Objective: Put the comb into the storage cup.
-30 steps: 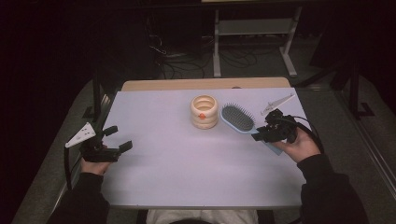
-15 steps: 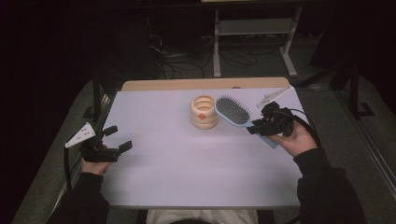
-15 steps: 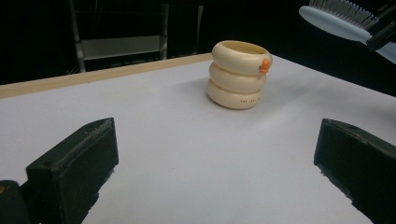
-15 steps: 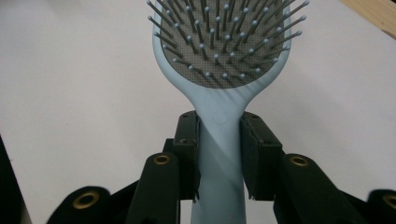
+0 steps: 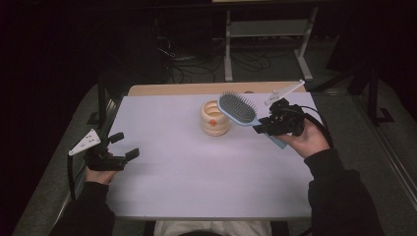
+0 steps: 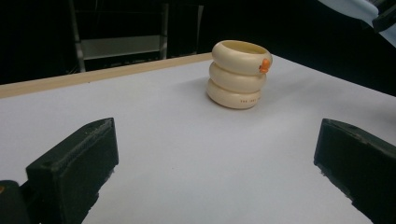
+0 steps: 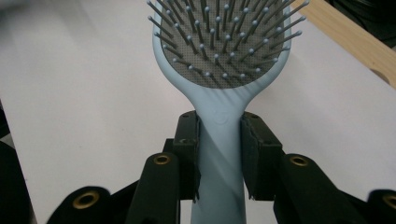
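Plastic, light-blue hairbrush [image 5: 239,110] is riding in the right gripper [image 5: 264,129], jaws pinching its handle neck just below the head, bristles up; it's hanging off the table [image 5: 196,182] at approx 2 o'clock, head just beside the cream ringed holder [image 5: 215,118]. Judging: lightweight, stiff, smooth handle maybe slippery, so gripping near the neck w/ firm squeeze is keeping it from swinging; bristles are flexing, don't clamp those. Left gripper [image 5: 118,150] is resting at 9 o'clock, jaws wide apart, holding nothing.
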`<state>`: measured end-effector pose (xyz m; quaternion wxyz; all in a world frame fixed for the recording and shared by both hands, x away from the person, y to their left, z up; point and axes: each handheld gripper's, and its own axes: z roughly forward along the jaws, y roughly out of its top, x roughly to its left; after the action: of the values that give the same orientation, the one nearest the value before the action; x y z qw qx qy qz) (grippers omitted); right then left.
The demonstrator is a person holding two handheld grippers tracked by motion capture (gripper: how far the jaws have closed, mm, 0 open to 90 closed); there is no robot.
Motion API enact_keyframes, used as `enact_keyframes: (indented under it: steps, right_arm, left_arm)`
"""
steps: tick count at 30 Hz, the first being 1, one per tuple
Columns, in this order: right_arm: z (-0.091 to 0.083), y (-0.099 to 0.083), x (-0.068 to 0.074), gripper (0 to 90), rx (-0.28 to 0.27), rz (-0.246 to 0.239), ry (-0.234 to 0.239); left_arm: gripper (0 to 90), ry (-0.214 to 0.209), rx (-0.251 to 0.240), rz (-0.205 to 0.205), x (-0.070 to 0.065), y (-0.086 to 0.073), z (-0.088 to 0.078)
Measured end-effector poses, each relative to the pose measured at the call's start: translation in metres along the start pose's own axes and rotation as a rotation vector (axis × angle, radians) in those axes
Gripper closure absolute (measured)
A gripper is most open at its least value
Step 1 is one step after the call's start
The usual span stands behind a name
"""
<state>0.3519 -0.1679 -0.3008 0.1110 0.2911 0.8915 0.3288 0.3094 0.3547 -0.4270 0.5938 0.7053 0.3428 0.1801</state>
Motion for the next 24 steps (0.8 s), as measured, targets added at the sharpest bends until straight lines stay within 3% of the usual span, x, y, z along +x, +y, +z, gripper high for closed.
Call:
enact_keyframes:
  steps: [15, 21, 24]
  right_arm:
    - [0.001, 0.031, 0.01, 68.4, -0.04, -0.047, 0.011]
    - [0.001, 0.041, 0.012, 68.4, -0.059, -0.054, 0.015]
    - [0.001, 0.046, 0.013, 68.4, -0.065, -0.06, 0.018]
  left_arm:
    - [0.0, -0.001, -0.004, 0.002, 0.0, 0.001, -0.001]
    - [0.0, -0.008, -0.024, -0.024, 0.001, 0.008, -0.003]
    - [0.0, -0.012, -0.017, -0.009, -0.001, 0.012, 0.0]
